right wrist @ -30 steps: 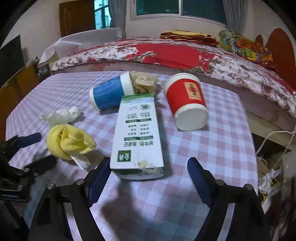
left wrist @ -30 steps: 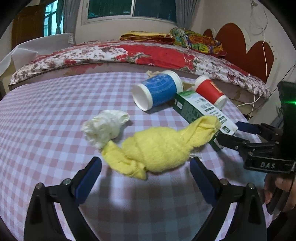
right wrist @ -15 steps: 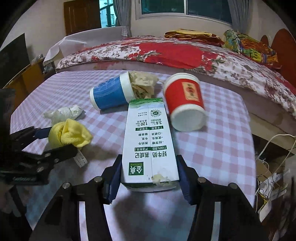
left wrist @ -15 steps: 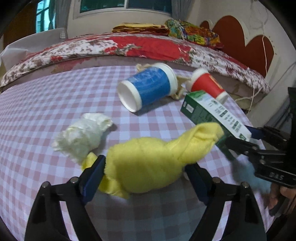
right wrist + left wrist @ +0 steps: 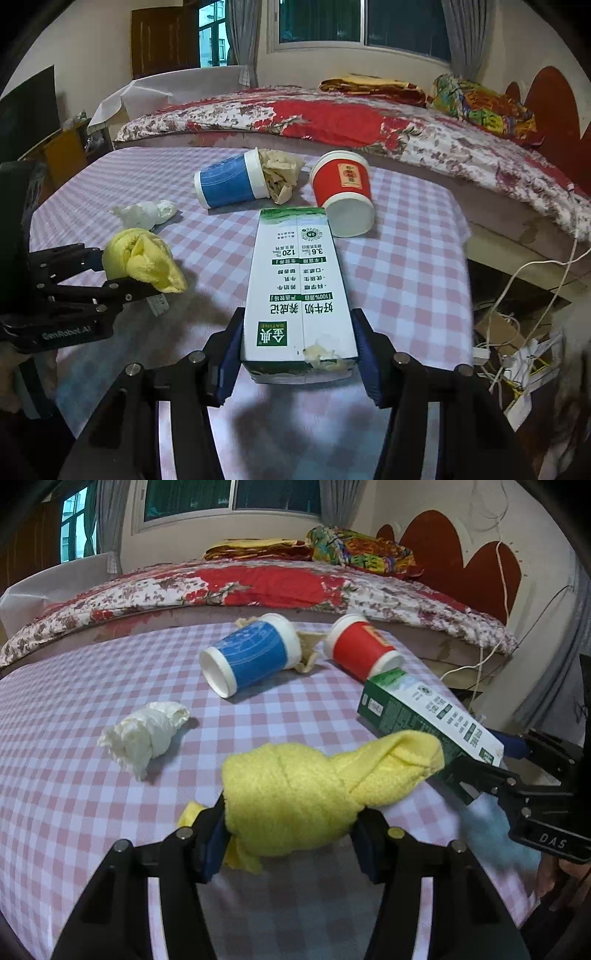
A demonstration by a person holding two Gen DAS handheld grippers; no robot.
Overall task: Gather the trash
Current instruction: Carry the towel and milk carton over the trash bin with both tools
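- Trash items lie on a table (image 5: 66,805) under a pink-and-white checked cloth; two of them are clamped in grippers.
- Left gripper (image 5: 290,832): its jaws have just been closing and now press both sides of a knotted yellow cloth (image 5: 306,794), soft terry, rolled into a thick bundle with one twisted end pointing right.
- Right gripper (image 5: 299,356): blue pads grip the near end of a milk carton (image 5: 297,288), a long rectangular box, white face with green print, torn at the near edge.
- Crumpled white tissue (image 5: 146,734): a loose wad lying on the cloth, left of the yellow bundle and apart from it.
- Blue paper cup (image 5: 251,657): on its side, white rim toward the camera, with crumpled brown paper (image 5: 280,173) at its mouth.
- Red paper cup (image 5: 360,650): also tipped over, just beside the blue one.
- Beyond the table: a bed (image 5: 258,587) with a red floral quilt, folded fabrics, a red scalloped headboard (image 5: 454,561), a curtained window (image 5: 229,494).
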